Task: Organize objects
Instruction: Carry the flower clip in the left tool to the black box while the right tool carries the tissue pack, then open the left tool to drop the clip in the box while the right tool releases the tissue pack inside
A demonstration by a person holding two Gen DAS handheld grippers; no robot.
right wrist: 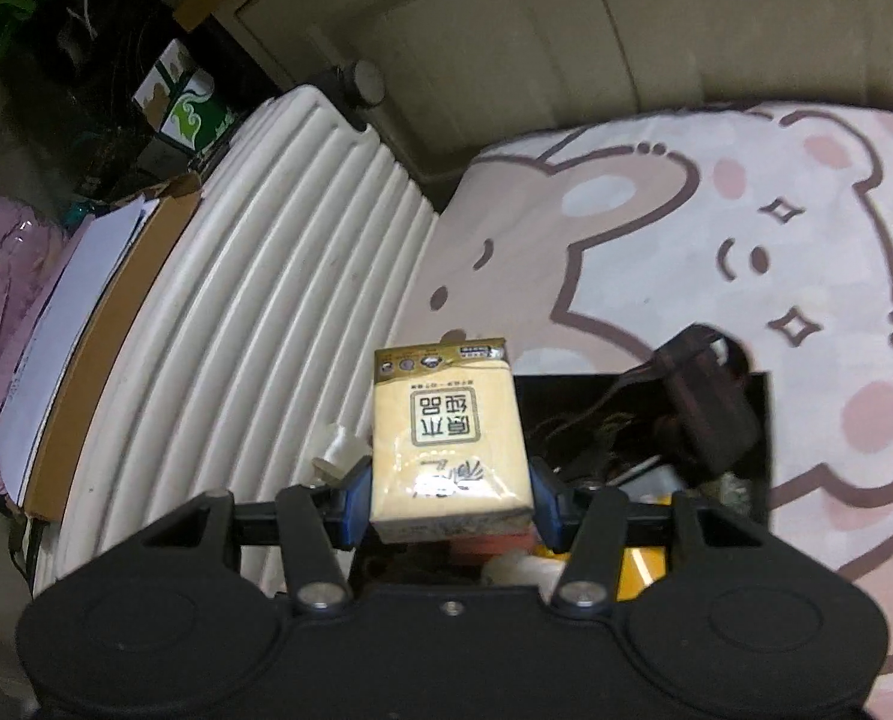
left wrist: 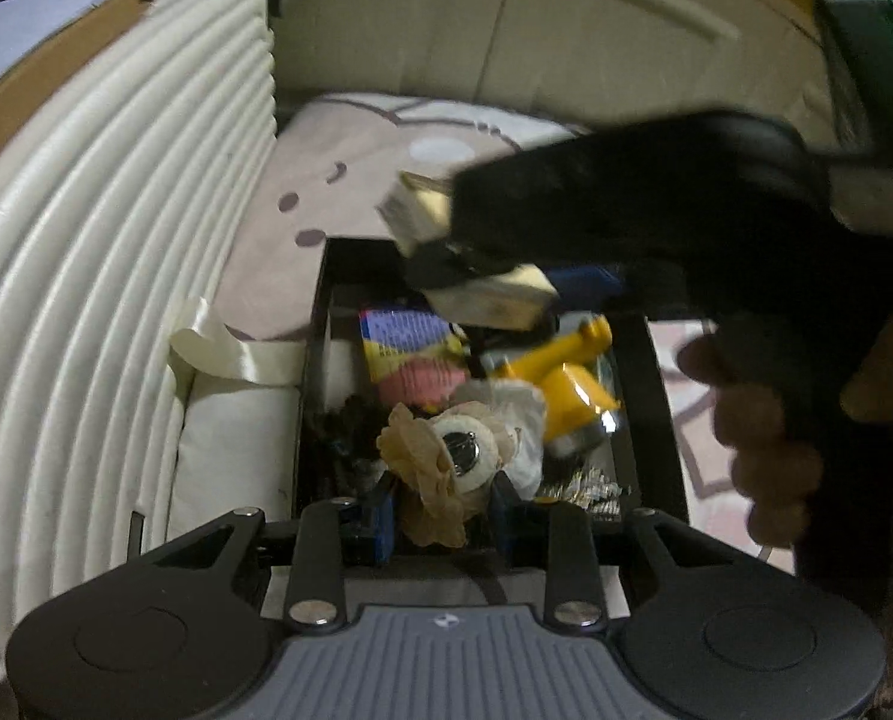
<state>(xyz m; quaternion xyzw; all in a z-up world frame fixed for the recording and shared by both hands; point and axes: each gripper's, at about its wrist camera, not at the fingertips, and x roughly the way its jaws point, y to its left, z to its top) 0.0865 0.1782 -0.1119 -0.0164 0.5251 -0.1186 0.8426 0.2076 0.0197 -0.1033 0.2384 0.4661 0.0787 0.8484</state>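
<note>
Left gripper (left wrist: 443,495): clamped on beige flower (left wrist: 431,474), over black box (left wrist: 656,396).
Right gripper (right wrist: 446,501): squeezing tissue pack (right wrist: 449,438), above same box.

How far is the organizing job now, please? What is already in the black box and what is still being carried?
Done: the black box already holds a yellow toy, a colourful packet and more. In hand: the left gripper is shut on a beige fabric flower; the right gripper grips a tissue pack above the box. Left: releasing both.
</note>
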